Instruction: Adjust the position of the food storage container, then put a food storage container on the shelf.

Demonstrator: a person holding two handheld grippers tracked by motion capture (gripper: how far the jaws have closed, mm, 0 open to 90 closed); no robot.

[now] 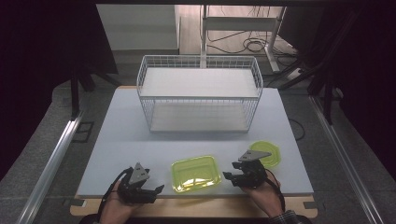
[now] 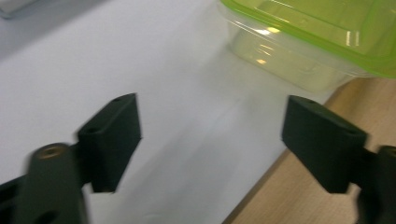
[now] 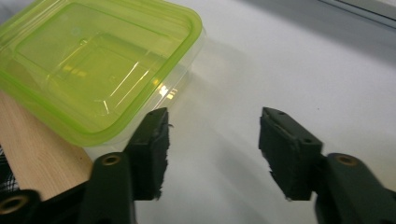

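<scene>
A clear rectangular container with a yellow-green lid [image 1: 196,173] sits near the front edge of the white tabletop [image 1: 130,140]. To its left, my left gripper [image 1: 158,192] points toward it, open with nothing between its jaws. In the left gripper view the open gripper [image 2: 212,107] stands over the table's edge, short of the container [image 2: 308,42]. On the container's right, my right gripper [image 1: 228,178] is also open and empty. Its own view has the right gripper [image 3: 215,116] over bare tabletop, with the container [image 3: 98,60] off its left jaw, apart from it.
A smaller green-lidded container [image 1: 266,153] lies just behind the right gripper. A white two-level wire rack [image 1: 200,93] stands at the back middle of the table. A wooden strip [image 1: 210,207] runs along the front edge.
</scene>
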